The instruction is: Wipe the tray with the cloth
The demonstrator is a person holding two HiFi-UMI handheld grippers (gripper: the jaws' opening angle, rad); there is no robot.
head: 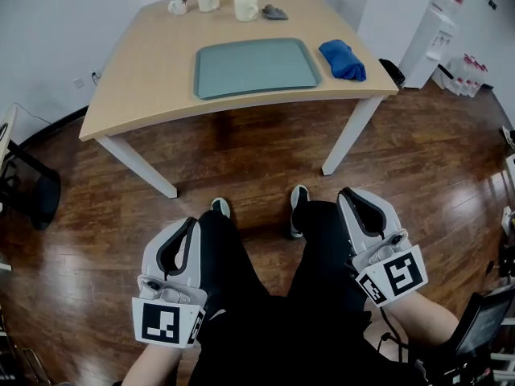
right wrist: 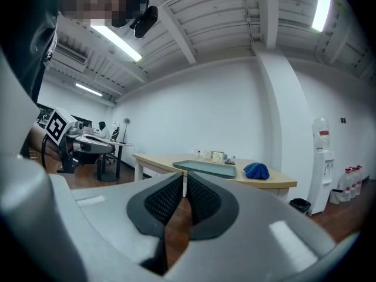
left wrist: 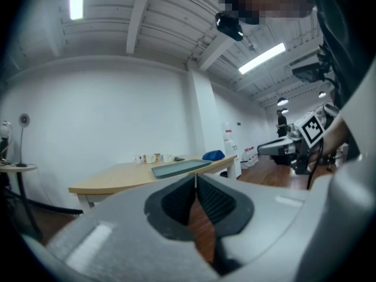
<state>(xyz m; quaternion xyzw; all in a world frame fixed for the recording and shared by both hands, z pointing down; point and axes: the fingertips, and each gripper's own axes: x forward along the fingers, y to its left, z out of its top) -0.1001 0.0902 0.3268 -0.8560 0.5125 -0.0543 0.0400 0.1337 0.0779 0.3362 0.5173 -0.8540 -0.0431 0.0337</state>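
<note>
A grey-green tray (head: pixel 256 67) lies flat on the wooden table (head: pixel 145 79), and a crumpled blue cloth (head: pixel 343 59) rests to its right, near the table's corner. Both grippers hang low over the person's lap, well short of the table. The left gripper (head: pixel 191 222) and the right gripper (head: pixel 348 193) point toward the table. In the left gripper view the left gripper (left wrist: pixel 195 181) has its jaws closed together with nothing between them, and the tray (left wrist: pixel 179 168) and cloth (left wrist: pixel 213 155) lie far ahead. The right gripper (right wrist: pixel 184 181) is likewise shut and empty, facing the tray (right wrist: pixel 205 168) and cloth (right wrist: pixel 256 170).
Three cups (head: pixel 208 0) and a small grey object (head: pixel 274 12) stand along the table's far edge. A water dispenser (head: pixel 430 30) and a black bin (head: pixel 392 71) stand to the right of the table. The person's legs and shoes (head: pixel 299 195) are between me and the table.
</note>
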